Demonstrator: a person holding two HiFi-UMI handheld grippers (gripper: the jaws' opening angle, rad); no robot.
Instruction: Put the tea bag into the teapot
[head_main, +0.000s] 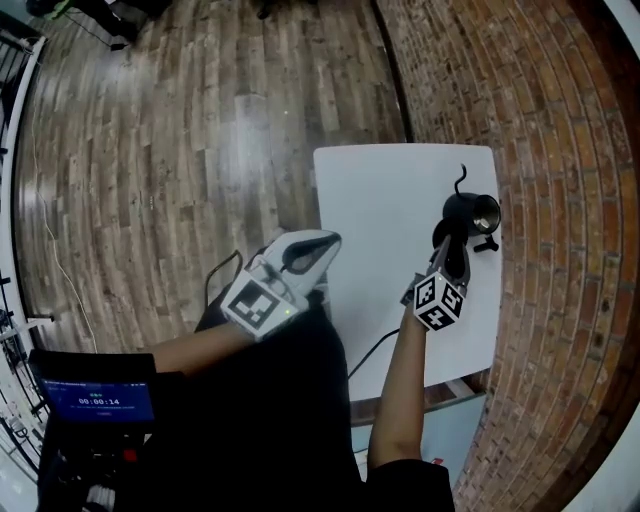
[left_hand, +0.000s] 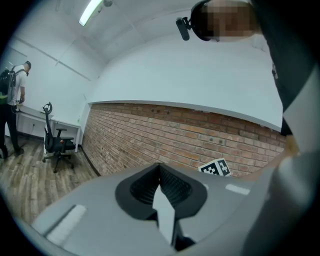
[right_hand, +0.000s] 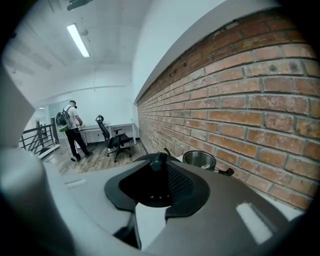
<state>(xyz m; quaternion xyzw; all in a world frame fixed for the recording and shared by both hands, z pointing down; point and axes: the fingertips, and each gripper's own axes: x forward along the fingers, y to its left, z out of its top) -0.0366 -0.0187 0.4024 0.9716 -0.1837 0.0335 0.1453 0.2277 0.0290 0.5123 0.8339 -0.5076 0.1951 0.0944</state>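
1. Table (head_main: 390, 200): white, on a wooden floor (head_main: 200, 150), its right edge along a brick wall (head_main: 560, 200).

2. Teapot (head_main: 478, 213): metal, uncovered, its shiny inside showing. It stood upright near the table's right edge, in the far half, close to the wall.

3. Right gripper (head_main: 447, 240): over the table, just beside the teapot on its near side, pointing slightly downward. The jaws stood apart around a black lid (right_hand: 158, 161) with a knob on top and grasped it across its width. The marker cube (head_main: 438, 302) was at the rear.

4. Left gripper (head_main: 325, 243): at the table's left edge, well apart from the teapot. The jaws were clenched, ribbed pads meeting, nothing between them.

5. Cable (head_main: 378, 350): black, running off the table's near edge.

6. Screen (head_main: 95, 398): blue, beside the person's left arm.

7. Background, in the right gripper view: an office chair (right_hand: 112, 137) and a standing person (right_hand: 70, 127) with a backpack.
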